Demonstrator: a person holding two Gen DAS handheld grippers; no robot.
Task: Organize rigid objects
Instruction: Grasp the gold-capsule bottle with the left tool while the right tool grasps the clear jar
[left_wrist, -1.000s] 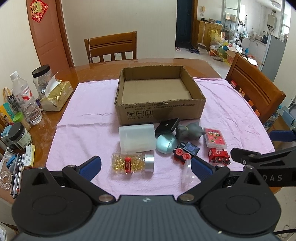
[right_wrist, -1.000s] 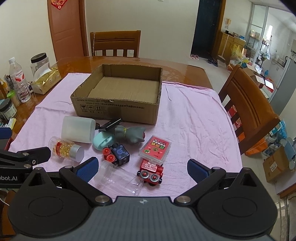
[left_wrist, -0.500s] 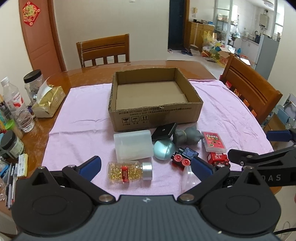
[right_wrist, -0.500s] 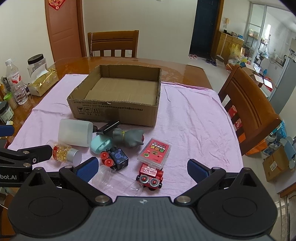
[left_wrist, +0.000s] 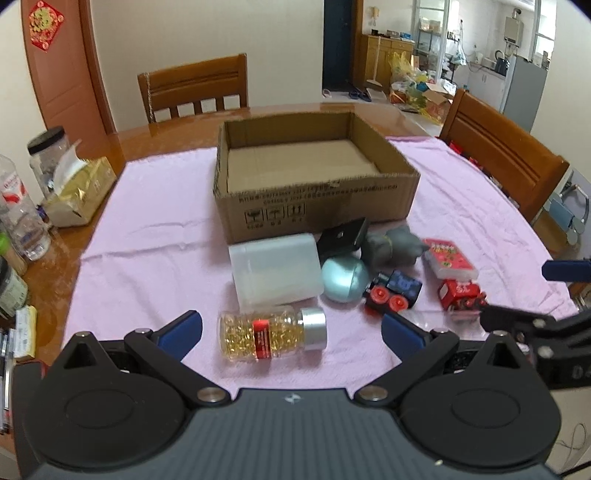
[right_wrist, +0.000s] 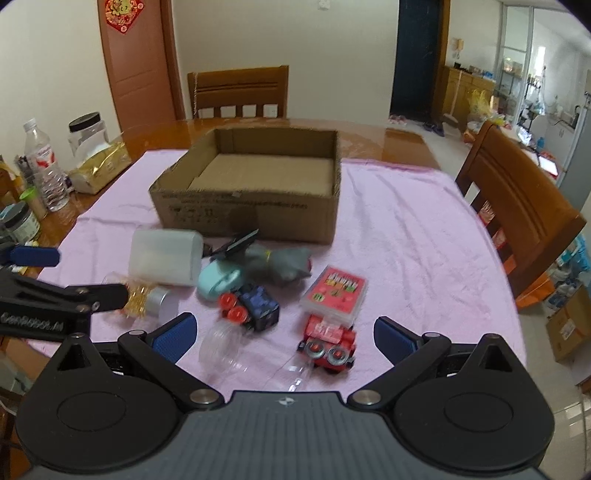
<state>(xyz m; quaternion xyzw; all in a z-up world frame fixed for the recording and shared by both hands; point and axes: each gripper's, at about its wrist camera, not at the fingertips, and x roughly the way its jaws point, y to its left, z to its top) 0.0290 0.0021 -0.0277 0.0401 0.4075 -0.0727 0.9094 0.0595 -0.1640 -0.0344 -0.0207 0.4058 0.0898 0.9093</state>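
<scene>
An empty cardboard box stands on the pink cloth. In front of it lie a pill bottle, a white container, a teal ball, a grey toy, a blue train, a red train, a card box and a clear cup. My left gripper is open around the pill bottle. My right gripper is open, with the red train and clear cup between its fingers.
A tissue pack, a jar and a water bottle stand at the table's left edge. Wooden chairs stand at the far side and the right.
Both grippers have moved forward and lower toward the objects. The pill bottle now lies between the left fingers, the red train between the right ones. Both stay open.
</scene>
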